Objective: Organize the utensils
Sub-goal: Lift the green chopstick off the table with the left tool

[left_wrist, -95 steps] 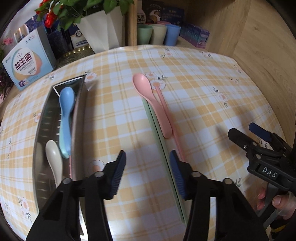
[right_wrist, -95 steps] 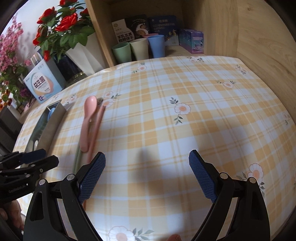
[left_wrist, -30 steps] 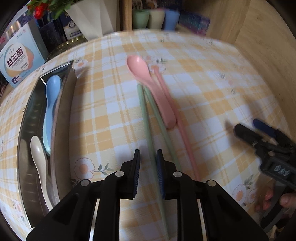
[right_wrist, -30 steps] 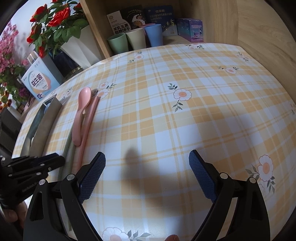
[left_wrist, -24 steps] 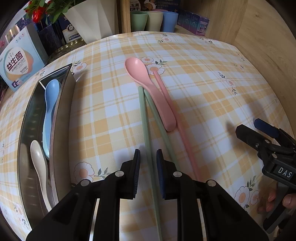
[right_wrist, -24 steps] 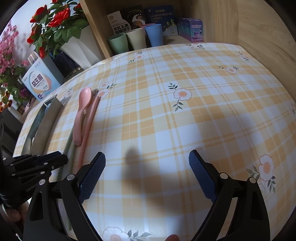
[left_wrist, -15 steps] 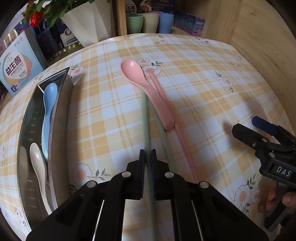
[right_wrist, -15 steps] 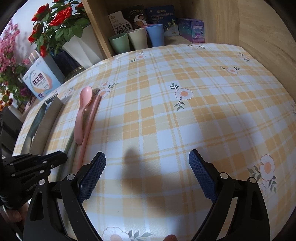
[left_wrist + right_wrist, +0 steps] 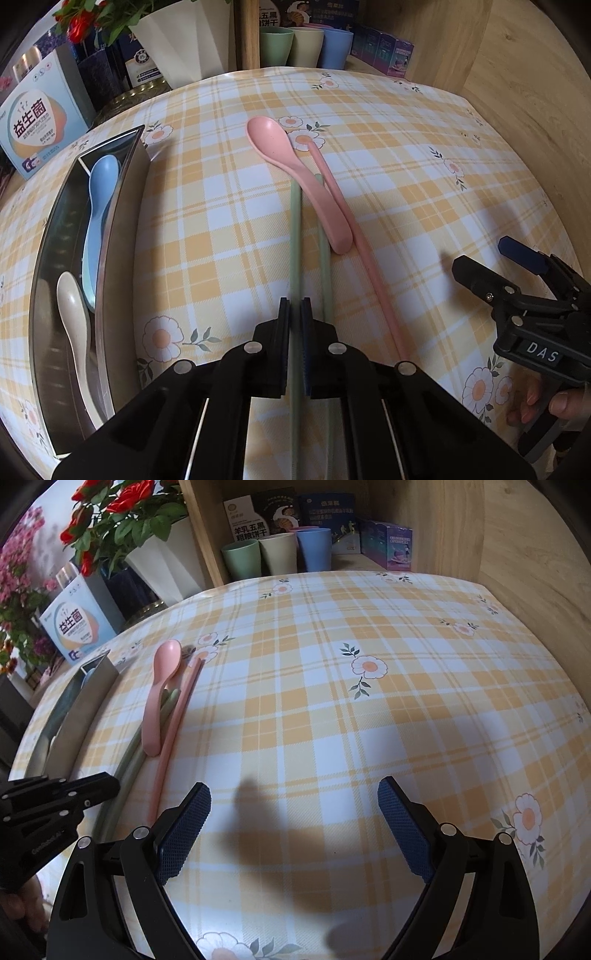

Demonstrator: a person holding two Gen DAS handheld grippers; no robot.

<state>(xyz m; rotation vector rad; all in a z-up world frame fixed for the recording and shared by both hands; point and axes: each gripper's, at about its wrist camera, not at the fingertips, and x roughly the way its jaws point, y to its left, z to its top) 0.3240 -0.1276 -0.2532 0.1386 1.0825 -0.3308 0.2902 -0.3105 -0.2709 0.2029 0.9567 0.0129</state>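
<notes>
Your left gripper point(image 9: 294, 310) is clamped on one green chopstick point(image 9: 294, 236), its pads pinching the stick near its near end, so most of its length sticks out toward 12 o'clock. Lift too fast and the far tip may swing or slip between the pads. Its twin point(image 9: 324, 254) lies just beside it at 1 o'clock, running under the pink spoon point(image 9: 295, 173); drag sideways and you may nudge both, plus the pink chopstick point(image 9: 354, 236). The tray point(image 9: 122, 206) sits at 9 o'clock, already holding a blue spoon point(image 9: 98, 206) and a cream spoon point(image 9: 75, 325); a long stick could catch its rim. Your right gripper point(image 9: 294, 830) hangs wide open, holding nothing, over bare cloth.
</notes>
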